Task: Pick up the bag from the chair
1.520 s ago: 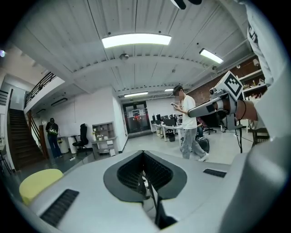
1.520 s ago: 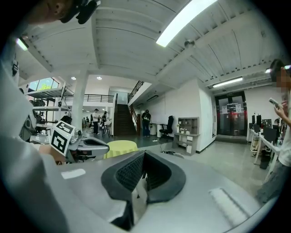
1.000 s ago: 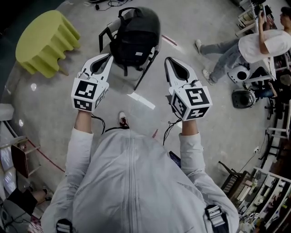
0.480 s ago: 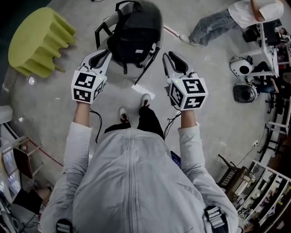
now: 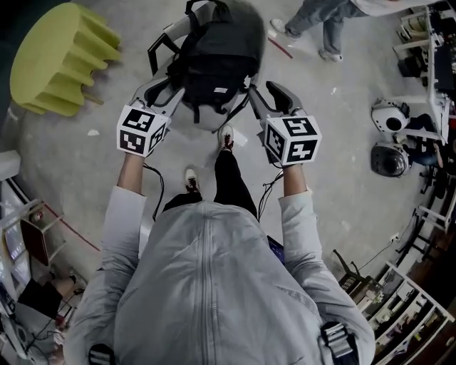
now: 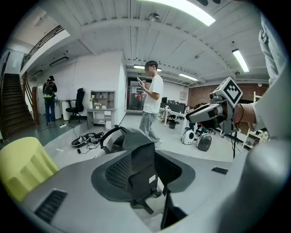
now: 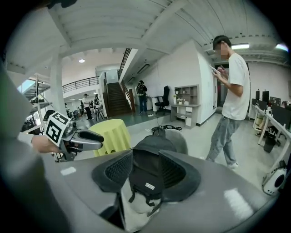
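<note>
A black backpack point(image 5: 216, 57) sits upright on a grey chair point(image 5: 241, 16) with a black frame, at the top centre of the head view. My left gripper point(image 5: 162, 89) is beside the bag's lower left, my right gripper point(image 5: 275, 95) beside its lower right near the chair frame. Both stand open with nothing held. In the left gripper view the backpack point(image 6: 132, 141) shows beyond the left gripper point(image 6: 144, 169), in the gap between its pads. In the right gripper view the backpack point(image 7: 152, 148) also lies ahead of the right gripper point(image 7: 146, 171), above the pale chair seat point(image 7: 136, 209).
A yellow-green draped round table point(image 5: 60, 57) stands to the left of the chair. A person point(image 7: 232, 100) in a white shirt stands beyond the chair on the right. Two rounded devices point(image 5: 389, 139) and shelving point(image 5: 434, 64) line the right side. Cables point(image 6: 86, 139) lie on the floor behind.
I have stepped toward the chair, and both grippers have moved closer until they flank the backpack. The standing person has drifted toward the top edge of the head view.
</note>
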`<action>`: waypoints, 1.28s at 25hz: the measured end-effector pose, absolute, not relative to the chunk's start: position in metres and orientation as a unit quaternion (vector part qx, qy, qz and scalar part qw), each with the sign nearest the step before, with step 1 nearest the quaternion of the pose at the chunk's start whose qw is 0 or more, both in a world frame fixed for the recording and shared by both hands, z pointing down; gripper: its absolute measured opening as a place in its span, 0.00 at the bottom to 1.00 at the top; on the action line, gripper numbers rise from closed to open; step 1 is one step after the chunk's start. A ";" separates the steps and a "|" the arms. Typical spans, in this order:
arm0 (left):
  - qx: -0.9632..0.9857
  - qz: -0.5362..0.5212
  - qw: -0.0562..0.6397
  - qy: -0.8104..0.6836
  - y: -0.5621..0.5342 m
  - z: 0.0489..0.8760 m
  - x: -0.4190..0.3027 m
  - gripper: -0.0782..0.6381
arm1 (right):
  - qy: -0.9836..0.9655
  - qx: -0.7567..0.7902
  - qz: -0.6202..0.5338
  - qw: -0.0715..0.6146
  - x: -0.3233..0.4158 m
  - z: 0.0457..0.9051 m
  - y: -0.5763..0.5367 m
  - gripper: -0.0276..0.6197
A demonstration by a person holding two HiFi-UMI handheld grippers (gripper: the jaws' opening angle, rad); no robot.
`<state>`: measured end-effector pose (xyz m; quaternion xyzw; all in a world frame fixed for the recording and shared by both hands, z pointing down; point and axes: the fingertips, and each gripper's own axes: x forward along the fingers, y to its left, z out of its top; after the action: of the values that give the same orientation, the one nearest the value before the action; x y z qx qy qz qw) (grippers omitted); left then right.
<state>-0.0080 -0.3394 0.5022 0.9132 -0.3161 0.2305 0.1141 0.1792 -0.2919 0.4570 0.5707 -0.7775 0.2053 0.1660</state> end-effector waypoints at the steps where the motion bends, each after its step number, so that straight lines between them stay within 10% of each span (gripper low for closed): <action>1: 0.911 0.232 0.116 -0.320 -0.352 0.508 -0.004 0.33 | -0.779 0.565 0.210 0.171 0.183 0.466 -0.306 0.34; 21: 0.857 0.332 0.258 -0.298 -0.450 0.682 0.029 0.51 | -0.784 0.450 0.347 0.251 0.227 0.667 -0.426 0.61; 32: 0.850 0.306 0.235 -0.358 -0.481 0.717 0.028 0.49 | -0.794 0.450 0.340 0.228 0.223 0.716 -0.458 0.59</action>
<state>0.0281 -0.4805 0.7168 0.8503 -0.3579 0.3062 0.2346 0.2235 -0.4577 0.7157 0.4497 -0.7936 0.3404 0.2283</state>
